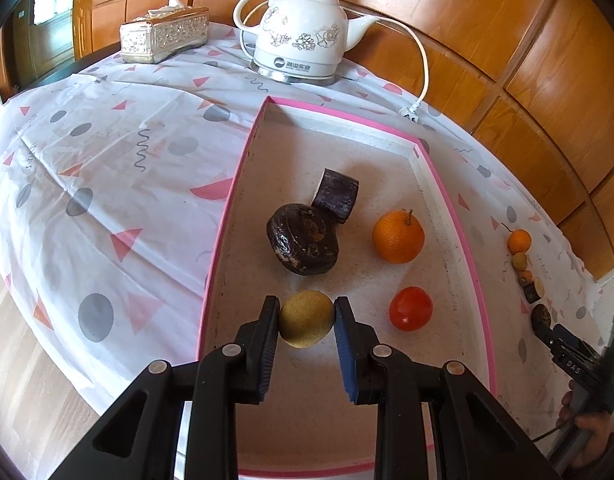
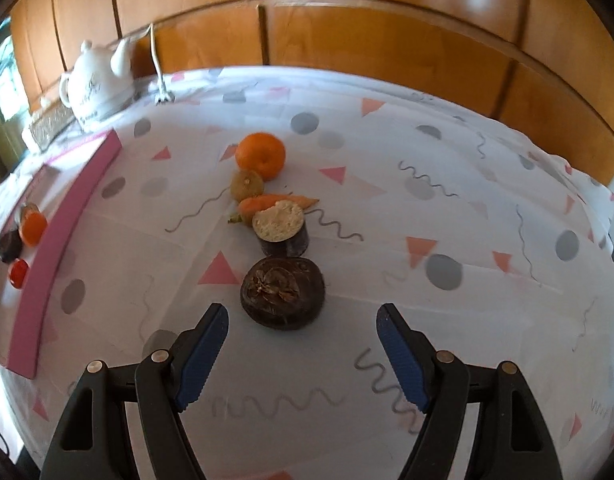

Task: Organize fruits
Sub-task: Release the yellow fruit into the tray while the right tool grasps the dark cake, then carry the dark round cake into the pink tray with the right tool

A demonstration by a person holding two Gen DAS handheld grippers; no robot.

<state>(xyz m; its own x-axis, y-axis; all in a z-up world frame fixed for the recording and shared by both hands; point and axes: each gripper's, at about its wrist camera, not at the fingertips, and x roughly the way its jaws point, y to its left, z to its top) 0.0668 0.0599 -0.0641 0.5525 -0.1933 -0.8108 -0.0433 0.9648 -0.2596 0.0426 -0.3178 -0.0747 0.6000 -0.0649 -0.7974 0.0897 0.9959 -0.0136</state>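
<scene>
My left gripper is shut on a yellow-green round fruit, held just above the floor of the pink-rimmed tray. In the tray lie a dark brown round fruit, a dark cut chunk, an orange and a red tomato. My right gripper is open over the tablecloth, just short of another dark brown fruit. Behind that fruit runs a row: a dark cut piece with pale face, a carrot, a small yellow-green fruit and an orange.
A white teapot on its base with a cord and a silver tissue box stand at the table's back edge. Wood panelling runs behind the table. The patterned tablecloth covers the table left of the tray.
</scene>
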